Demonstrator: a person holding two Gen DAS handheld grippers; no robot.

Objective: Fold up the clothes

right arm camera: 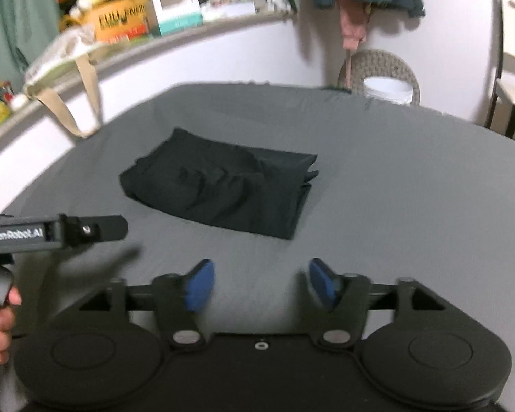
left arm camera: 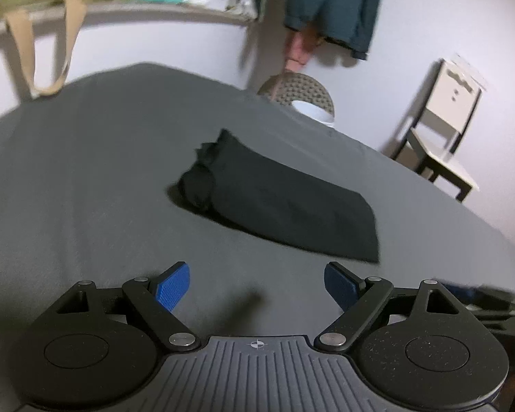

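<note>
A black garment (left arm camera: 278, 195) lies folded into a compact rectangle on the grey sheet (left arm camera: 86, 171); it also shows in the right wrist view as the black garment (right arm camera: 223, 185), with stacked layers at its right edge. My left gripper (left arm camera: 257, 288) hovers open over bare sheet, short of the garment's near edge, with nothing between its blue pads. My right gripper (right arm camera: 259, 285) is open too, likewise nearer than the garment and holding nothing. The left gripper's body (right arm camera: 51, 231) and the hand (right arm camera: 0, 322) holding it enter at the left of the right wrist view.
A cluttered shelf (right arm camera: 154, 34) runs along the wall, with a tote bag's handles (right arm camera: 75, 103) hanging to the sheet. A woven stool with a white bucket (right arm camera: 388, 89) stands behind the bed. A white chair (left arm camera: 443, 137) is at the right, and jackets (left arm camera: 336, 7) hang on the wall.
</note>
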